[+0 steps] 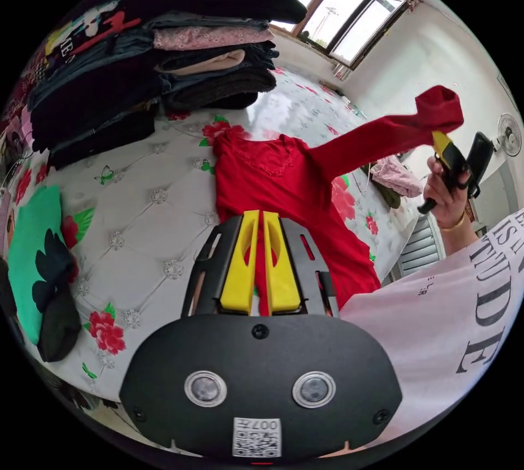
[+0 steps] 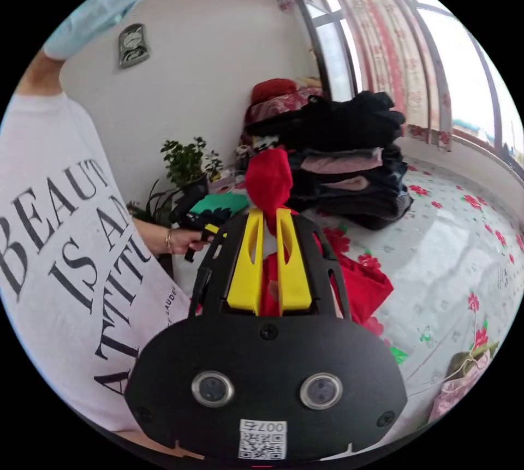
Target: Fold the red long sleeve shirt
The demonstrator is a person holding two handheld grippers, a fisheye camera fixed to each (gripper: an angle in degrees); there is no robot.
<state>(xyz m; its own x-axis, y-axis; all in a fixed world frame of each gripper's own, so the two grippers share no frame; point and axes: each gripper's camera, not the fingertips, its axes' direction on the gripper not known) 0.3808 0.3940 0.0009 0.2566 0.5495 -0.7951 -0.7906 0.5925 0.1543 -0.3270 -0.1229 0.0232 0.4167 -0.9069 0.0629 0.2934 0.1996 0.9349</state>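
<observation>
Lying on the flower-print bed (image 1: 136,208), the red long sleeve shirt (image 1: 273,191) spreads flat in the left gripper view, one sleeve lifted by the right hand-held gripper (image 1: 445,150), clenched on its cuff. The left hand-held gripper (image 1: 261,260) pinches red fabric too. A potted plant (image 2: 185,164) appears in the right gripper view, beside stacked clothes (image 2: 344,159).

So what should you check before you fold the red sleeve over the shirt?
1. Right gripper pinching the sleeve: ok, red cloth sits between its jaws.
2. Left gripper holding the red shirt: ok, jaws closed on red cloth.
3. Sleeve lifted off the bed: ok.
4. Shirt body lying flat: cannot tell, the left gripper hides the lower part.
5. Stack of folded clothes apart from the shirt: ok.
</observation>
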